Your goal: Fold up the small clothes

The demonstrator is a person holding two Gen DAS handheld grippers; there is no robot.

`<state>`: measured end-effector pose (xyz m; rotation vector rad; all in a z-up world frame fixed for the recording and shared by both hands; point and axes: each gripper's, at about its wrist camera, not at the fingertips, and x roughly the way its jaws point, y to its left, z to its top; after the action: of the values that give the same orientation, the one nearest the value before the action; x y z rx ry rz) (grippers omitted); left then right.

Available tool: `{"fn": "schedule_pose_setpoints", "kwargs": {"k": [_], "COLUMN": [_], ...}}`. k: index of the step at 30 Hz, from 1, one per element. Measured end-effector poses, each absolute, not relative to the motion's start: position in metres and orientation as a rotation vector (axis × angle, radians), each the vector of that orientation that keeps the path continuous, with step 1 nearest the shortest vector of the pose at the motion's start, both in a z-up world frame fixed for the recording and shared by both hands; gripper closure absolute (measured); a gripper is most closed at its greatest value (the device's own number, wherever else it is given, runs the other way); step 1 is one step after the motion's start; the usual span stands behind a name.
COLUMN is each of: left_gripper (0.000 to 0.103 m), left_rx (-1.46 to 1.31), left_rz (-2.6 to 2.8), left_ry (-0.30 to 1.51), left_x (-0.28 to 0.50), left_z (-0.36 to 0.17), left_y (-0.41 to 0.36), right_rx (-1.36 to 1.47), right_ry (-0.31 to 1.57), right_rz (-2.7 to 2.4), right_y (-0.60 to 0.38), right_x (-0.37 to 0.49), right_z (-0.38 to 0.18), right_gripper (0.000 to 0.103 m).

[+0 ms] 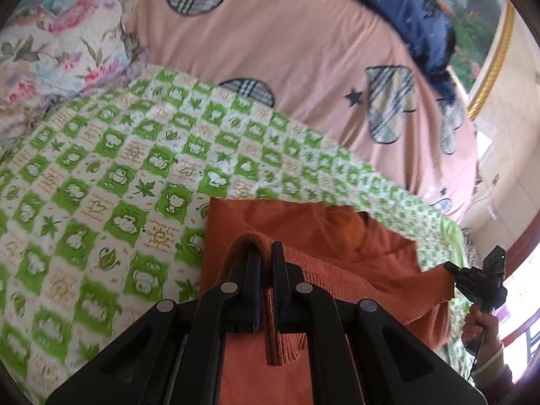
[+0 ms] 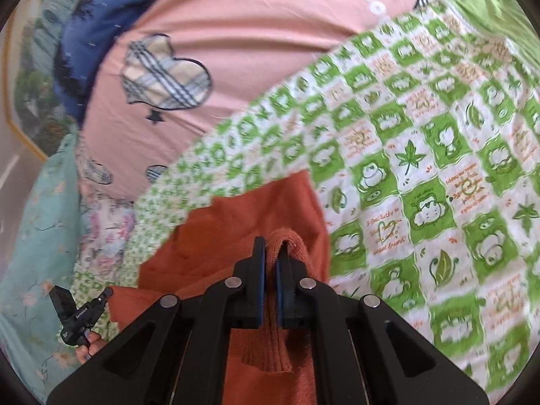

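An orange knitted garment (image 1: pixel 337 236) hangs lifted above a green-and-white patterned blanket (image 1: pixel 101 175). My left gripper (image 1: pixel 266 253) is shut on a ribbed edge of the garment, which loops over the fingertips. At the far right of the left wrist view, the right gripper (image 1: pixel 454 270) pinches another corner of the cloth. In the right wrist view my right gripper (image 2: pixel 271 249) is shut on a ribbed edge of the orange garment (image 2: pixel 243 222). The left gripper (image 2: pixel 106 293) shows at the lower left of that view, held by a hand, gripping the cloth's far corner.
A pink quilt (image 1: pixel 303 44) with plaid heart patches lies beyond the blanket. A floral pillow (image 1: pixel 50 54) sits at the left, and a dark blue cloth (image 1: pixel 405 3) at the back. A gold-framed picture (image 1: pixel 486 33) hangs on the wall. A hand (image 1: pixel 479 327) holds the right gripper.
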<state>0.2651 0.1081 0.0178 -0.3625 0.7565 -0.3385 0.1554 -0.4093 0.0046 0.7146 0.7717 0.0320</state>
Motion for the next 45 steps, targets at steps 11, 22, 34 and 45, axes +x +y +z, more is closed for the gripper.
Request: {"fn": "schedule_pose_setpoints", "kwargs": {"k": [11,22,34,45], "left_gripper": [0.096,0.084,0.064,0.061], "left_rx": [-0.363,-0.116,-0.221,-0.377], "left_rz": [-0.322,-0.537,-0.234,-0.225], "left_ry": [0.892,0.976,0.876,0.828], "left_x": [0.272,0.199,0.316,0.247], "left_z": [-0.031,-0.049,-0.024,-0.021], "left_y": [0.103,-0.002,0.047,0.073], "right_rx": [0.694,0.269,0.512,0.543], "right_ry": [0.831,1.008,0.843,0.758], "right_rz": [-0.052,0.371,-0.091,-0.092], "right_y": [-0.41,-0.268,-0.376,-0.356], "right_x": [0.15,0.141,0.2,0.142], "right_z": [-0.016,-0.013,-0.023,-0.016], "right_gripper": [0.093,0.088,0.087,0.075]}}
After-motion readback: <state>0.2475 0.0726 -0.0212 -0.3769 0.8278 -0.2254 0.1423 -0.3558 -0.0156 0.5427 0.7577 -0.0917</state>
